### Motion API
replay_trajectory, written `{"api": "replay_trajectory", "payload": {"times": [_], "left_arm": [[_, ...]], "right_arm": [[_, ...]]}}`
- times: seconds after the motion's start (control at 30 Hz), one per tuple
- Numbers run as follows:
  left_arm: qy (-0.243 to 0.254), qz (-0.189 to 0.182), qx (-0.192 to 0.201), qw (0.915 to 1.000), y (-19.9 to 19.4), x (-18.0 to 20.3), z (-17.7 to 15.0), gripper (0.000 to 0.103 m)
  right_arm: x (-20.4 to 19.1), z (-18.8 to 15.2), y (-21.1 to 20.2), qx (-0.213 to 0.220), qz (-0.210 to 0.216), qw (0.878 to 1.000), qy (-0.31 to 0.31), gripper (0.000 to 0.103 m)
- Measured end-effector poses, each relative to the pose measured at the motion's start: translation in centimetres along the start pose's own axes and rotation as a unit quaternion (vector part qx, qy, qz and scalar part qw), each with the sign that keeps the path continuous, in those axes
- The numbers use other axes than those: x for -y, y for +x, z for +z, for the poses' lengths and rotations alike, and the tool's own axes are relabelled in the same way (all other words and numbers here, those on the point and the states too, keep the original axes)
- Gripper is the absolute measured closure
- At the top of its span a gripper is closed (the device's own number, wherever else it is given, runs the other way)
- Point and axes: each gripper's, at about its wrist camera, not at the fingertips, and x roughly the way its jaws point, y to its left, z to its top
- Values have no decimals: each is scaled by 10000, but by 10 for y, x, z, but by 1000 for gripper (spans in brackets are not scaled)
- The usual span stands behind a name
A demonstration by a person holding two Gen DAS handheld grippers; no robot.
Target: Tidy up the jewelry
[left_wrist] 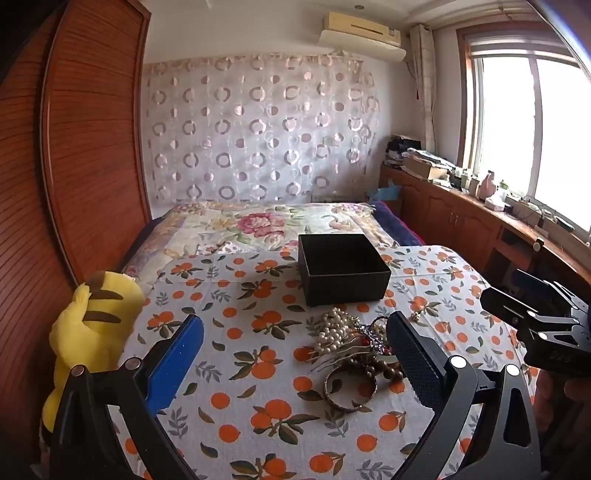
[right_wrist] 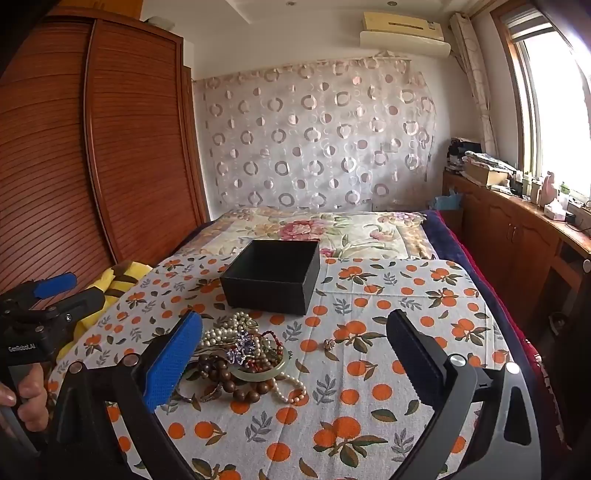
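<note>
The left gripper [left_wrist: 295, 354] is hovering with its jaws spread wide and gripping nothing, while the jewelry pile [left_wrist: 354, 343] is lying on the orange-print tablecloth [left_wrist: 258, 369] just ahead, nearer the right-hand finger, with the open black box [left_wrist: 343, 273] sitting just beyond it. The right gripper [right_wrist: 295, 354] is likewise holding its jaws wide apart and empty, the heap lying by its left-hand finger. "GenRobot.AI" is showing in white on the left gripper's body in the right wrist view.

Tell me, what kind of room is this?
A bedroom, most likely in a home: a bed with a floral quilt stands behind the cloth-covered table, a tall wooden wardrobe lines the left wall, and an air conditioner hangs above a curtain.
</note>
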Motion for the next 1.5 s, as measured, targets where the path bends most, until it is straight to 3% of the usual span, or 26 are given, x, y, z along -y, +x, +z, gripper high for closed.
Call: {"api": "replay_trajectory", "payload": {"times": [1.5], "left_arm": [[-2,-15,90,10000,-7,4,4,7]], "right_arm": [[0,2,-5,43,4,10000,-3,2]]}}
